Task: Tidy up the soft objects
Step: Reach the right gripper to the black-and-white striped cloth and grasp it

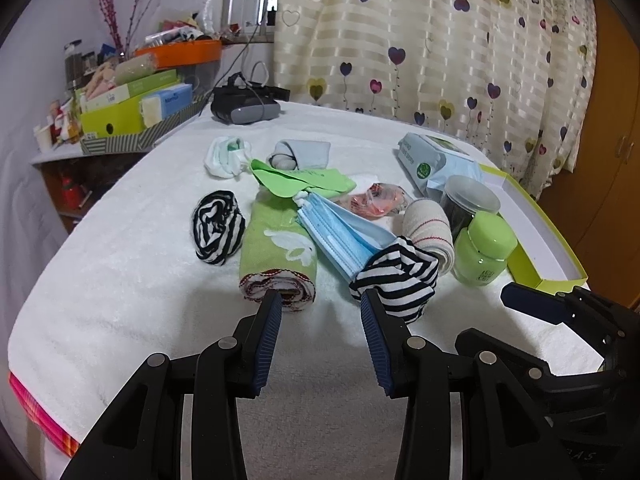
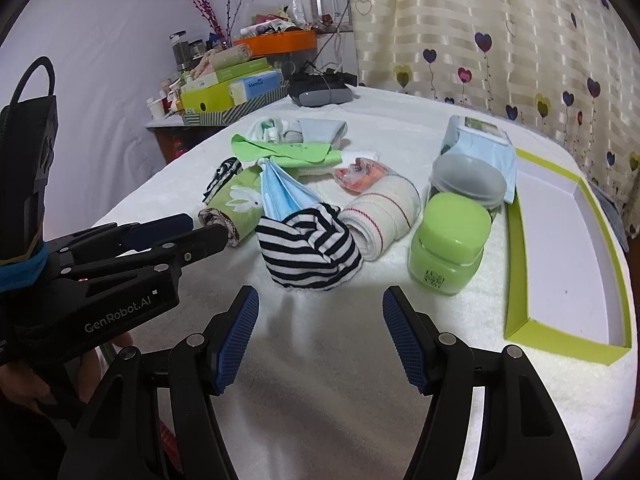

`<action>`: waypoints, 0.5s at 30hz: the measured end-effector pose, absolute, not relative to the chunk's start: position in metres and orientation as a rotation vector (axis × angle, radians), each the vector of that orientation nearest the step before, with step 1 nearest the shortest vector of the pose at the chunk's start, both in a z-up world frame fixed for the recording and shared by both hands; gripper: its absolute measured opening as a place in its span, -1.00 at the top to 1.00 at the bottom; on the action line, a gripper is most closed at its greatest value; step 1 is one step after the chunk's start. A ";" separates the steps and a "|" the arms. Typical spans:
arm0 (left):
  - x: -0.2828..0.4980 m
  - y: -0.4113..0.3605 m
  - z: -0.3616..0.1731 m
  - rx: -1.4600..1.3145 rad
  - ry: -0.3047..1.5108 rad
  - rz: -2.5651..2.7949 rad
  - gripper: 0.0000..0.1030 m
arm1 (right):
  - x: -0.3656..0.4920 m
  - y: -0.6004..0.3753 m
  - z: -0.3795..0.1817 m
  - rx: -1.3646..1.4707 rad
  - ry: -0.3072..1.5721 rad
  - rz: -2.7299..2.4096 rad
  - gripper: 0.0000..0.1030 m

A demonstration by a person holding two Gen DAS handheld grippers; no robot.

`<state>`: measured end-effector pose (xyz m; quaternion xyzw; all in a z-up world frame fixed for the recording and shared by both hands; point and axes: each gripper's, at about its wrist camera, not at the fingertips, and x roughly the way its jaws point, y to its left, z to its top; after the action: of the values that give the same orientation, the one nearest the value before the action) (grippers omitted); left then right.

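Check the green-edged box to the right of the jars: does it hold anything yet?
Empty. The green-edged box shows only its bare white floor in the right wrist view; every soft item lies outside on the white towel.

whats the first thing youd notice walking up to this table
A jumble of soft things lies mid-table on the white towel: a black-and-white striped sock nearest, blue face masks behind it, a rolled green towel to their left. At the right sits an empty green-edged box. Both the left gripper and right gripper hover open, holding nothing.
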<state>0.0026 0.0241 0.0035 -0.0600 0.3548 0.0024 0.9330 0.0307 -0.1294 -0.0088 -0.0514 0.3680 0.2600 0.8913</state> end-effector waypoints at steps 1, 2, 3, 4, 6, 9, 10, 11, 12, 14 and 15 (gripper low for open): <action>0.003 0.025 0.004 -0.124 0.725 0.008 0.22 | 0.031 -0.130 -0.008 -0.101 0.760 0.542 -0.27; 0.003 0.026 0.004 -0.122 0.725 0.010 0.22 | 0.032 -0.130 -0.008 -0.094 0.757 0.546 -0.27; 0.003 0.027 0.004 -0.122 0.724 0.013 0.22 | 0.033 -0.131 -0.008 -0.090 0.756 0.547 -0.27; 0.004 0.028 0.004 -0.124 0.723 0.015 0.22 | 0.034 -0.131 -0.008 -0.090 0.755 0.547 -0.27; 0.005 0.031 0.003 -0.129 0.727 0.015 0.22 | 0.034 -0.131 -0.008 -0.091 0.755 0.547 -0.27; 0.007 0.037 0.001 -0.146 0.731 0.010 0.22 | 0.036 -0.130 -0.008 -0.074 0.758 0.567 -0.27; 0.007 0.039 0.000 -0.152 0.732 0.008 0.22 | 0.037 -0.130 -0.009 -0.069 0.761 0.576 -0.27; 0.008 0.041 0.000 -0.156 0.731 0.003 0.22 | 0.038 -0.128 -0.010 -0.069 0.765 0.579 -0.27; 0.007 0.042 0.000 -0.157 0.731 -0.001 0.22 | 0.040 -0.127 -0.011 -0.070 0.769 0.582 -0.27; 0.009 0.044 0.000 -0.155 0.731 -0.009 0.22 | 0.042 -0.124 -0.013 -0.074 0.779 0.592 -0.27; 0.010 0.045 -0.001 -0.154 0.732 -0.012 0.22 | 0.044 -0.122 -0.014 -0.073 0.782 0.595 -0.27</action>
<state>0.0098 0.0446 -0.0009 -0.0751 0.3575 -0.0057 0.9309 0.0436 -0.1218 -0.0140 -0.0353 0.3752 0.2857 0.8811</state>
